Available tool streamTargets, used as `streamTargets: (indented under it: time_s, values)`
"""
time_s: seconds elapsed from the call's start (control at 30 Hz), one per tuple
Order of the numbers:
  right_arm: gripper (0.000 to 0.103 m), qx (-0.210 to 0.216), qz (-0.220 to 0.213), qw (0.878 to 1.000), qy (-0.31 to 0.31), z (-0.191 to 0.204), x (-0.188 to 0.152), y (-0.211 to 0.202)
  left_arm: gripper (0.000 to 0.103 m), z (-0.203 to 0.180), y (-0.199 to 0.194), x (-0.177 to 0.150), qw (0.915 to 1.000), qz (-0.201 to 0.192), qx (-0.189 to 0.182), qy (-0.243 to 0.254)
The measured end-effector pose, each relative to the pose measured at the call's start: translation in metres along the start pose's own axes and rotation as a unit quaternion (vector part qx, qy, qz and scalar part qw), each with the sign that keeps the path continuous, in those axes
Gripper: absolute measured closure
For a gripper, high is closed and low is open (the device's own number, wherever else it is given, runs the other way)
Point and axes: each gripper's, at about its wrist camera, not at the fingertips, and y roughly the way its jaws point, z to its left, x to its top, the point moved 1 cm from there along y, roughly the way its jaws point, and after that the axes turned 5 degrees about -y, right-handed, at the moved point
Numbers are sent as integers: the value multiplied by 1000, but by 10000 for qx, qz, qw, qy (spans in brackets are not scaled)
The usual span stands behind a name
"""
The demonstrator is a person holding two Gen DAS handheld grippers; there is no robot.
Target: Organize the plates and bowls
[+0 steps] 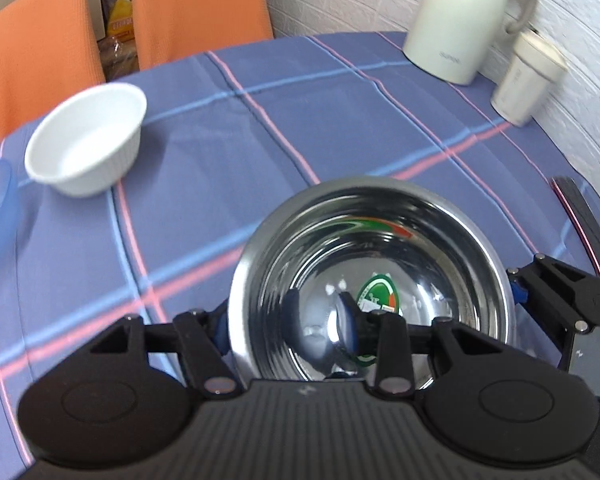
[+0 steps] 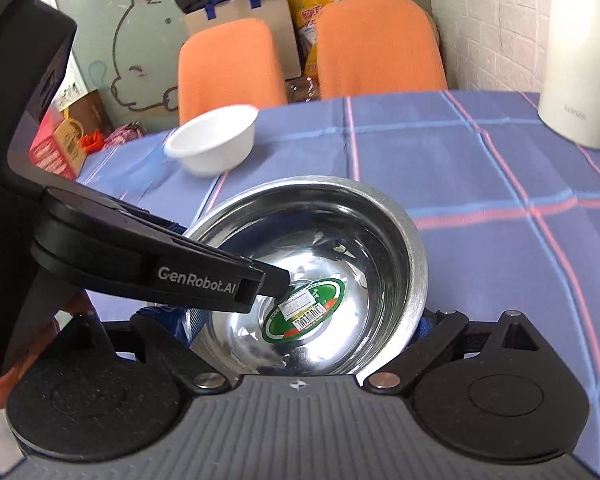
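Two grippers: both at one stainless steel bowl (image 2: 312, 276), lower centre of each frame.
Left gripper (image 1: 288, 328): clamped across the bowl's near-left rim, one finger inside, one outside.
Right gripper (image 2: 304, 336): spread wide, its fingers (image 2: 424, 328) on either side of the bowl's wall; whether they actually press it cannot be told.
Bowl sticker (image 2: 304, 310): green oval with barcode, on the bowl's inner bottom.
White bowl (image 1: 87, 139): upright, upper left, on the plaid tablecloth (image 1: 340, 128).
Kettle (image 1: 460, 16): upper right.
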Motion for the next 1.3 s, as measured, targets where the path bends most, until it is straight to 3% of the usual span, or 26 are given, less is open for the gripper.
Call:
streamTargets:
  time_s: [0.3,0.5,0.6,0.63,0.77,0.87,1.03,1.23,1.3]
  values:
    - [19,68,77,9998,-147,32,-31,-22,65,-7,-29,-64,9999,-105,14,32]
    - [19,132,160,9995,-218,39,-46,-23,63,-6,-30,-78,9999,-115,27,5]
    - [20,176,234,9993,-224,38,-50,-19,46,-8,-28,-79,9998,-192,41,87]
    - [20,153,278,9992,-252,38,-51,-20,30,-8,-28,-79,9998,-186,51,79]
    - [20,240,331,9992,-43,26,-55,-36,29,-1,-41,-79,9990,-413,151,79]
    - [20,26,167,9999,19,14,-60,-62,29,15,-64,-75,9967,-753,283,43]
    - [20,-288,-231,9992,118,-4,-41,-81,28,60,-93,-61,9915,-1132,538,-342]
    - [20,-280,-238,9991,-233,-4,11,-50,27,118,-115,-33,9844,-1311,824,-836]
    - [20,-194,-215,9991,-323,0,31,-35,12,136,-121,-19,9816,-1368,957,-924]
